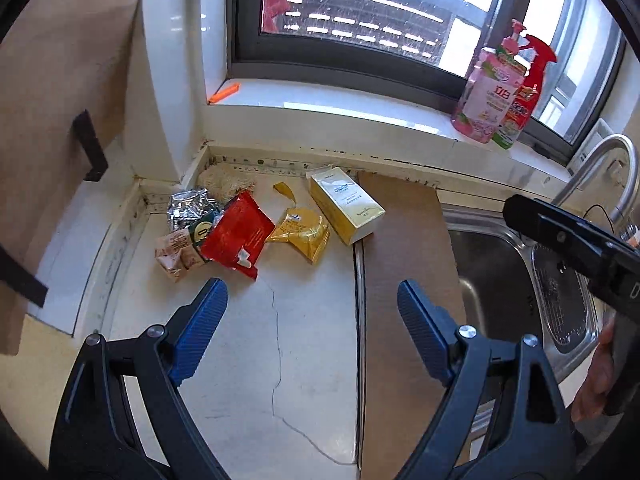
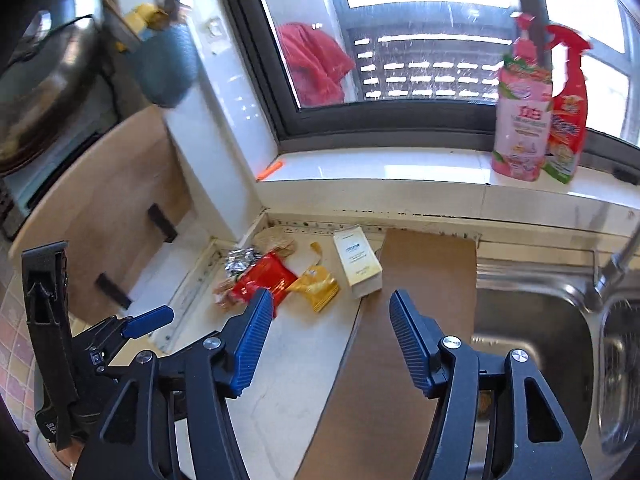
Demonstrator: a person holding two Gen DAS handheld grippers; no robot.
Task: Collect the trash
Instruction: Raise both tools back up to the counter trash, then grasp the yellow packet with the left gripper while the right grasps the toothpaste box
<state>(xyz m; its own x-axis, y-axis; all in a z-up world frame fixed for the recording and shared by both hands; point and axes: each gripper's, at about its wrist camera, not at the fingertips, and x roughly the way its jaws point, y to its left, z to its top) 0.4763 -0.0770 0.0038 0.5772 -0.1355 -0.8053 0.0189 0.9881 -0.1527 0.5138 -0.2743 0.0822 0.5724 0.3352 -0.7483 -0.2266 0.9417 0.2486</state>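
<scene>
Trash lies in the back corner of the white counter (image 1: 248, 340): a red wrapper (image 1: 236, 236), a yellow wrapper (image 1: 302, 234), a crumpled silver foil bag (image 1: 190, 208), a small pinkish packet (image 1: 176, 252) and a cream-gold carton (image 1: 346, 204). My left gripper (image 1: 312, 304) hangs open above the counter, short of the pile, with nothing between its blue pads. In the right wrist view the same red wrapper (image 2: 262, 278), yellow wrapper (image 2: 316, 286) and carton (image 2: 358, 262) lie ahead of my right gripper (image 2: 328, 316), which stands open and empty.
A brown board (image 1: 404, 280) lies beside the steel sink (image 1: 504, 272) with its faucet (image 1: 600, 168). A pink soap bottle (image 1: 490, 92) and a red spray bottle (image 1: 528, 92) stand on the windowsill. A wooden cabinet (image 1: 60, 92) is on the left.
</scene>
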